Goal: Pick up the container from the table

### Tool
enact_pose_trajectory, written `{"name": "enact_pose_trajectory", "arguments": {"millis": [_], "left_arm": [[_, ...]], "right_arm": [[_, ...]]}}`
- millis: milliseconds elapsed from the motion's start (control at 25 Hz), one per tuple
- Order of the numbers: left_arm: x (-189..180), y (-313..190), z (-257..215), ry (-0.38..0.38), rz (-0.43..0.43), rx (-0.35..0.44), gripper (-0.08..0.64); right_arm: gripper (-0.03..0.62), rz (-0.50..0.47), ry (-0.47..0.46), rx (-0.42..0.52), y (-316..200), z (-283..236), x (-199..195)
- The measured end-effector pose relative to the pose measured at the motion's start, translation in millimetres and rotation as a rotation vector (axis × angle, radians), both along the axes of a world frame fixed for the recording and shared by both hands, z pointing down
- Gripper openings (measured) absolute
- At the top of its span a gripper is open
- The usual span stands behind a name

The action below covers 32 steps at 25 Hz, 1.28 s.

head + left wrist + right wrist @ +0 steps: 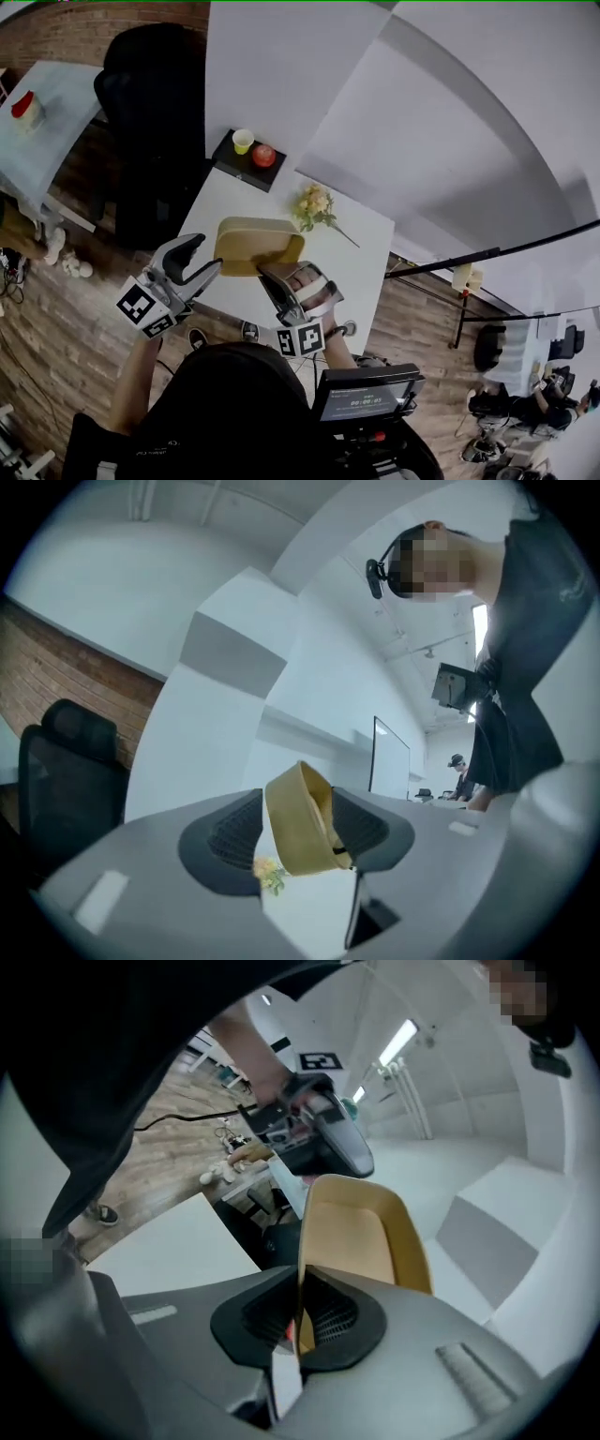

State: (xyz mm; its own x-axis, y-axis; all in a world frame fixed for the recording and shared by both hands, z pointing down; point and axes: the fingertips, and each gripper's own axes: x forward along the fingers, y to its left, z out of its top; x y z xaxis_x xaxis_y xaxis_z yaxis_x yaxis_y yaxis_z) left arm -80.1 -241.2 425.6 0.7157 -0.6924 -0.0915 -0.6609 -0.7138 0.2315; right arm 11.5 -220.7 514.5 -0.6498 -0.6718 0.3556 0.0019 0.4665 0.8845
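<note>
A tan, shallow container (258, 246) hangs tilted above the white table (361, 258). My right gripper (272, 274) is shut on its near rim; in the right gripper view the thin rim (298, 1279) is pinched between the pads and the tan inside (361, 1232) rises beyond them. My left gripper (206, 253) stands open at the container's left edge. In the left gripper view the container (300, 822) shows edge-on between the spread jaws, with no pad pressing on it.
A bunch of yellow flowers (314, 206) lies on the table behind the container. At the far edge, a black tray (225, 164) carries a yellow cup (243, 141) and a red object (263, 155). A black chair (150, 103) stands to the left.
</note>
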Motion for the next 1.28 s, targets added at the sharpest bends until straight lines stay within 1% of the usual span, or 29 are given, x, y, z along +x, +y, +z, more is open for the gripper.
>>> {"name": "enact_pose_trajectory", "arguments": {"millis": [80, 120, 240, 280, 320, 360, 400, 440, 480, 520, 600, 640, 720, 800, 840, 880, 920, 960, 1040, 1080, 1120, 1160, 1240, 1280], "left_arm": [[0.1, 1.9, 4.7, 0.009, 0.06, -0.033, 0.274], [0.3, 3.8, 7.9, 0.014, 0.083, -0.053, 0.296], [0.1, 10.3, 16.8, 0.045, 0.126, -0.108, 0.296], [-0.5, 11.9, 19.3, 0.061, 0.135, -0.128, 0.267], [-2.4, 12.2, 22.1, 0.081, 0.133, -0.153, 0.212], [-6.1, 10.3, 26.3, 0.1, 0.115, -0.183, 0.168], [-12.0, 6.4, 32.7, 0.111, 0.082, -0.215, 0.155], [-19.7, 1.3, 40.9, 0.111, 0.038, -0.243, 0.134], [-28.1, -3.6, 49.5, 0.104, -0.008, -0.263, 0.109], [-36.3, -7.6, 56.7, 0.096, -0.049, -0.276, 0.108], [-49.2, -12.1, 64.5, 0.085, -0.108, -0.288, 0.107], [-53.1, -12.8, 65.7, 0.081, -0.123, -0.287, 0.107], [-55.1, -11.6, 63.3, 0.07, -0.123, -0.265, 0.106], [-50.9, -8.9, 55.4, 0.068, -0.098, -0.221, 0.107], [-46.6, -6.4, 49.5, 0.072, -0.077, -0.192, 0.107], [-40.9, -3.0, 43.3, 0.077, -0.049, -0.161, 0.107], [-34.1, 1.1, 38.2, 0.081, -0.015, -0.132, 0.107], [-26.6, 5.2, 35.0, 0.082, 0.024, -0.11, 0.107], [-11.3, 12.3, 33.0, 0.078, 0.107, -0.09, 0.109], [-4.8, 15.2, 32.5, 0.073, 0.141, -0.081, 0.11], [-0.1, 17.4, 31.4, 0.068, 0.162, -0.066, 0.112], [3.3, 19.6, 29.5, 0.064, 0.174, -0.043, 0.113], [10.6, 26.3, 22.2, 0.045, 0.198, 0.035, 0.127], [15.2, 31.5, 17.7, 0.024, 0.216, 0.081, 0.162]], "right_arm": [[0.025, -0.039, 0.02, 0.052, 10.7, -2.4, -11.5], [0.025, -0.058, 0.026, 0.077, 15.8, -3.8, -16.9], [0.025, -0.112, 0.045, 0.124, 29.0, -5.6, -33.0], [0.026, -0.124, 0.054, 0.129, 31.8, -4.5, -37.3], [0.028, -0.134, 0.059, 0.129, 34.4, -3.3, -40.6], [0.034, -0.147, 0.057, 0.122, 37.7, -3.0, -43.3], [0.045, -0.161, 0.041, 0.107, 42.2, -4.2, -45.9], [0.07, -0.174, 0.006, 0.081, 47.3, -7.5, -48.3], [0.12, -0.179, -0.049, 0.044, 51.7, -13.1, -49.5], [0.138, -0.171, -0.127, -0.006, 54.1, -20.7, -48.5], [0.149, -0.116, -0.33, -0.138, 48.9, -38.8, -38.4], [0.15, -0.077, -0.443, -0.211, 41.3, -48.1, -30.5], [0.177, -0.005, -0.68, -0.368, 20.2, -64.1, -14.6], [0.206, 0.082, -0.904, -0.602, -1.4, -62.8, 1.0], [0.216, 0.097, -0.993, -0.717, -9.0, -59.8, 5.6], [0.219, 0.079, -1.055, -0.806, -12.8, -59.0, 6.8], [0.226, 0.041, -1.086, -0.869, -12.8, -59.6, 5.6], [0.235, -0.007, -1.087, -0.907, -9.4, -61.4, 2.6], [0.233, -0.098, -1.039, -0.939, 2.5, -65.8, -5.3], [0.226, -0.129, -1.019, -0.946, 8.0, -67.6, -8.3], [0.187, -0.144, -1.018, -0.953, 11.4, -69.2, -9.5], [0.173, -0.141, -1.033, -0.962, 12.2, -70.2, -8.4], [0.159, -0.096, -1.083, -0.978, 7.6, -69.1, -0.8], [0.141, -0.066, -1.113, -0.992, 3.4, -67.4, 5.2]]}}
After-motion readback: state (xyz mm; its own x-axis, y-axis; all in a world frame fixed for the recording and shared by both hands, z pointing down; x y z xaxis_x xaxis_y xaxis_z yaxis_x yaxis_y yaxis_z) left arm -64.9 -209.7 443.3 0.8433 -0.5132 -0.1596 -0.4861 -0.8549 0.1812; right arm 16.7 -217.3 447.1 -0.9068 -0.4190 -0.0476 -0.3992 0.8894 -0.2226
